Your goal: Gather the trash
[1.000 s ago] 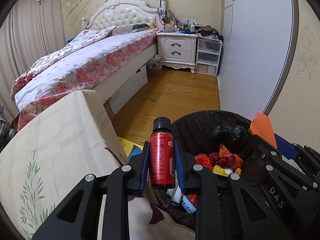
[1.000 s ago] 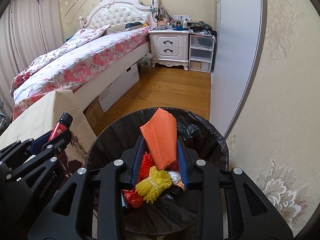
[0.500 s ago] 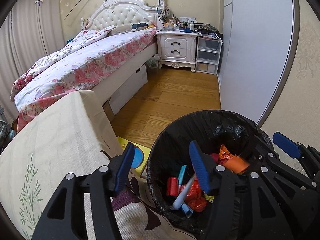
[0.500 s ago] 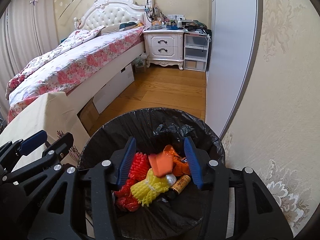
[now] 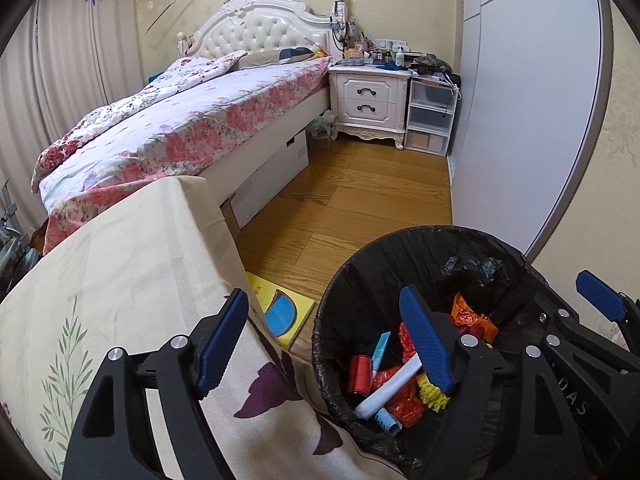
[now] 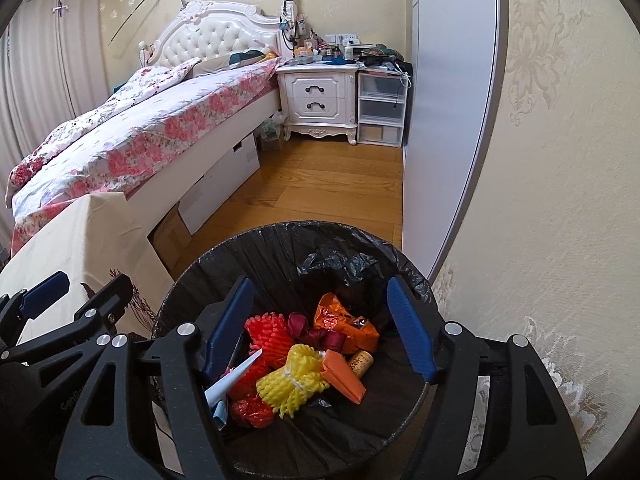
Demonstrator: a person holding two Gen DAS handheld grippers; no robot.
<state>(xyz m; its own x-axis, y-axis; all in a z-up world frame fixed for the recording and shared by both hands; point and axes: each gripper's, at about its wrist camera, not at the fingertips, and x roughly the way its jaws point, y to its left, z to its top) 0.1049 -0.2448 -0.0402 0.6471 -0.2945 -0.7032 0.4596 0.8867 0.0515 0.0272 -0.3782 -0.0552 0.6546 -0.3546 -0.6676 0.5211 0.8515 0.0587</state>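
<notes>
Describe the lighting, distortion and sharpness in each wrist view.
Left wrist view: soft even daylight, sharp throughout, strong fisheye bending the wardrobe edge, black corners. Right wrist view: same soft light, curved wall edge, the trash bin interior dark yet its contents readable.

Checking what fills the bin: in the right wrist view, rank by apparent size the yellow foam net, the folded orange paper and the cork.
1. Yellow foam net, largest.
2. Folded orange paper, smaller, partly tucked under the net.
3. Cork, smallest, partly hidden.
All lie close together, so nearness hardly matters.
</notes>
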